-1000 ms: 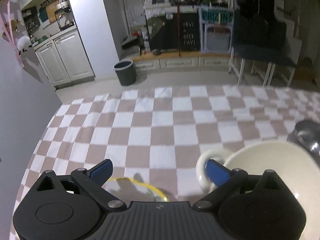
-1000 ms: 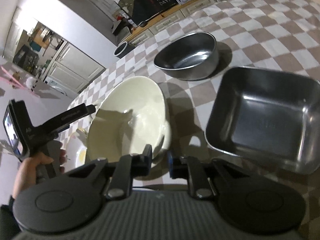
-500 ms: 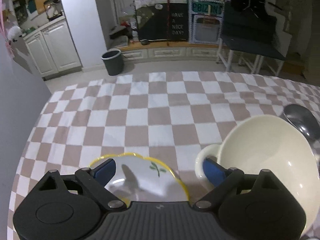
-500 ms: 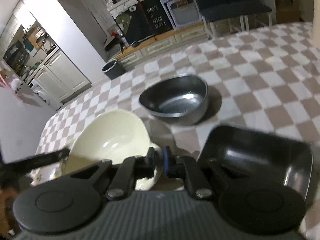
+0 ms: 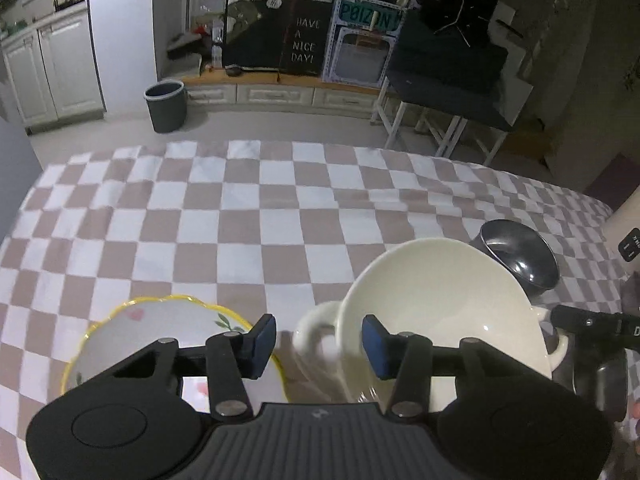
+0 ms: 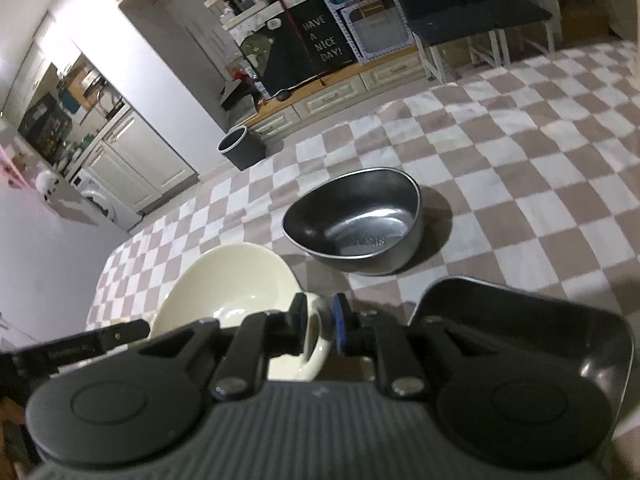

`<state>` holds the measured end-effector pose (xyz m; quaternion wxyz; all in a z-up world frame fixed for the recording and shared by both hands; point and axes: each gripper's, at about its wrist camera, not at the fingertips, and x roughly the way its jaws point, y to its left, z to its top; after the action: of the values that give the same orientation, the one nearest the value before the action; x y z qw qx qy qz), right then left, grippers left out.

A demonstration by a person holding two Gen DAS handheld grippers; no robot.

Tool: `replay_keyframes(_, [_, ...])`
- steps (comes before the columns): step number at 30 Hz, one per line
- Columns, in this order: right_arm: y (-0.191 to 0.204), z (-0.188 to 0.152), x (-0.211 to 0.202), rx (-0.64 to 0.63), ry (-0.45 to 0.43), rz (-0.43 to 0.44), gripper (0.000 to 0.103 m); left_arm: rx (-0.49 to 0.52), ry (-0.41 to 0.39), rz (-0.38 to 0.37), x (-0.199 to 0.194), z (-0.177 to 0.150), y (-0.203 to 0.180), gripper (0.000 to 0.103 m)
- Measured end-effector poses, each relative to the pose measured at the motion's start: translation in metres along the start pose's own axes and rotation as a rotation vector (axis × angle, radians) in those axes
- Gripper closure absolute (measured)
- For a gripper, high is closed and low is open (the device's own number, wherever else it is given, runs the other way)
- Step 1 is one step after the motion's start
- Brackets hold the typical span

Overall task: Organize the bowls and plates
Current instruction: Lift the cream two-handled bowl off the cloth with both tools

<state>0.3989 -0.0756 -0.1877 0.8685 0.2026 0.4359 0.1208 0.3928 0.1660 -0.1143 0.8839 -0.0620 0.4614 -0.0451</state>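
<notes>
A cream two-handled bowl [image 5: 436,304] is held tilted above the checked cloth. My right gripper [image 6: 318,326] is shut on its right handle [image 6: 316,340]. My left gripper [image 5: 318,342] is open, its blue pads astride the bowl's left handle [image 5: 316,324] without touching it. A flowered plate with a yellow rim [image 5: 160,332] lies on the cloth under the left finger. A round steel bowl [image 6: 356,220] stands further back; it also shows in the left wrist view [image 5: 516,252]. A square steel tray [image 6: 520,328] lies at the right.
The checked tablecloth [image 5: 248,220] covers the table up to its far edge. Beyond it are a bin [image 5: 166,106], cabinets and a chalkboard sign. The right gripper's body [image 5: 592,332] shows at the right edge of the left wrist view.
Both grippers have risen and drawn back. The cream bowl has lifted with the right gripper. The left fingers have narrowed a little around the left handle, and more of the plate shows.
</notes>
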Motion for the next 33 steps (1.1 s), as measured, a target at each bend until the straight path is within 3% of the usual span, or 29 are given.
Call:
replay_keyframes(4, [-0.001,0.0,0.007,0.005,0.035,0.006,0.079,-0.022,-0.002,-0.012,0.003,-0.002,0.006,0.055])
replay_keyframes(11, [0.004,-0.001,0.005,-0.074,0.043,-0.041,0.083,-0.022,0.017,-0.021,0.011,0.0,0.002,0.06])
replay_keyframes(12, [0.006,0.0,0.004,-0.095,0.034,-0.063,0.09,-0.019,0.02,-0.022,0.011,0.0,0.003,0.06])
replay_keyframes(16, [0.011,-0.003,0.003,-0.145,0.024,-0.09,0.09,-0.02,0.027,-0.042,0.013,-0.002,0.002,0.061])
replay_keyframes(26, [0.001,0.004,0.002,-0.09,0.061,-0.071,0.09,-0.091,0.017,-0.126,0.014,-0.003,0.008,0.062])
replay_keyframes(33, [0.0,0.006,0.011,-0.093,0.09,-0.027,0.076,-0.125,0.015,-0.133,0.02,-0.003,0.01,0.063])
